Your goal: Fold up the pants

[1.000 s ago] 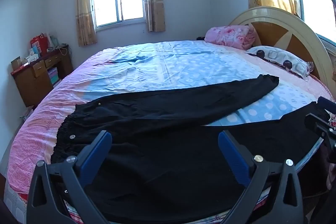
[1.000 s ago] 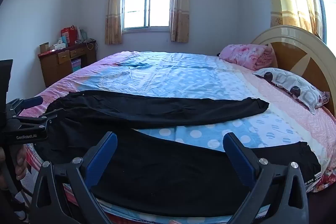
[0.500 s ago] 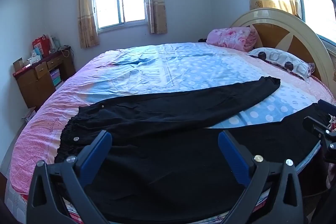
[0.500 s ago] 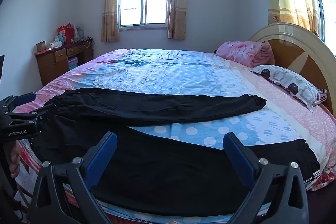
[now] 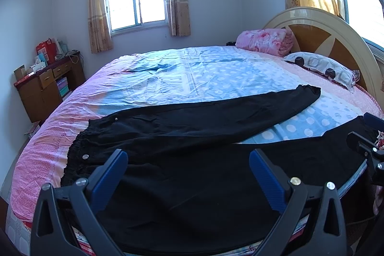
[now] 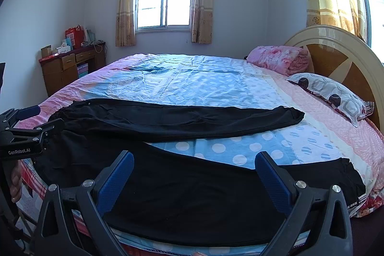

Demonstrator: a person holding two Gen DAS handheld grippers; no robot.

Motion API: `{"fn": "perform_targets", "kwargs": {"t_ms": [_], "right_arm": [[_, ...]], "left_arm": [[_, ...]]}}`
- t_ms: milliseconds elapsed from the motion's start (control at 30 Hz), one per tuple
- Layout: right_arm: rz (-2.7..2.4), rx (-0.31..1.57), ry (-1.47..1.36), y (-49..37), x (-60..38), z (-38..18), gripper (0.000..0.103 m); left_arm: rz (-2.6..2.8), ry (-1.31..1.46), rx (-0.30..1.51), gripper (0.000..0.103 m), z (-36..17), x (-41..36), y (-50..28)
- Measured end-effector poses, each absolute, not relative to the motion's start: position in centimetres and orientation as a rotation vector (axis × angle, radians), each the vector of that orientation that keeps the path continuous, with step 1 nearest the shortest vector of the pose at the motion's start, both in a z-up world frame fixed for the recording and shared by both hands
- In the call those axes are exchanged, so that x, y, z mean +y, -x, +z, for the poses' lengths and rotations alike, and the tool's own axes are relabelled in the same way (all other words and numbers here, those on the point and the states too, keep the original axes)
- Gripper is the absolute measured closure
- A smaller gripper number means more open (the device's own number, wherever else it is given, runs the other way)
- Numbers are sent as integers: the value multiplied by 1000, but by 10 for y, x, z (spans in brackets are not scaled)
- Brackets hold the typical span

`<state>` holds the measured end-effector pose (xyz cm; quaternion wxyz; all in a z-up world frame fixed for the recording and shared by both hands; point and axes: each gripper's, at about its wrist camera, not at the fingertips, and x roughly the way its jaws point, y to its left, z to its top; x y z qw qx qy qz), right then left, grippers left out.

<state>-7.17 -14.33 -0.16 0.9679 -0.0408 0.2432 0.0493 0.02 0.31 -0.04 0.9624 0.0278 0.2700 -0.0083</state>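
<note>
Black pants (image 5: 192, 126) lie flat on the bed, waistband at the left, two legs spread apart toward the right. They also show in the right wrist view (image 6: 172, 119). My left gripper (image 5: 188, 160) is open and empty, above the near leg close to the waist. My right gripper (image 6: 194, 160) is open and empty, above the near leg toward its cuff (image 6: 352, 181). The left gripper also shows at the left edge of the right wrist view (image 6: 28, 121), and the right gripper at the right edge of the left wrist view (image 5: 367, 133).
The bed (image 5: 192, 73) has a blue and pink dotted sheet. A folded pink blanket (image 5: 264, 41) and a patterned pillow (image 5: 321, 67) lie by the headboard (image 5: 336, 40). A wooden desk (image 5: 45, 88) stands at the left wall.
Both views have lifted and pulled back slightly, so the pants sit a little lower and farther in frame. Both grippers remain open and empty.
</note>
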Motion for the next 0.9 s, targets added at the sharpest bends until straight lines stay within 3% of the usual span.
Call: {"fn": "perform_targets", "kwargs": {"t_ms": [900], "right_arm": [[104,490,84,73,-141,0,1]], "left_arm": [[-17,-57,541,0,-1,1,0]]}}
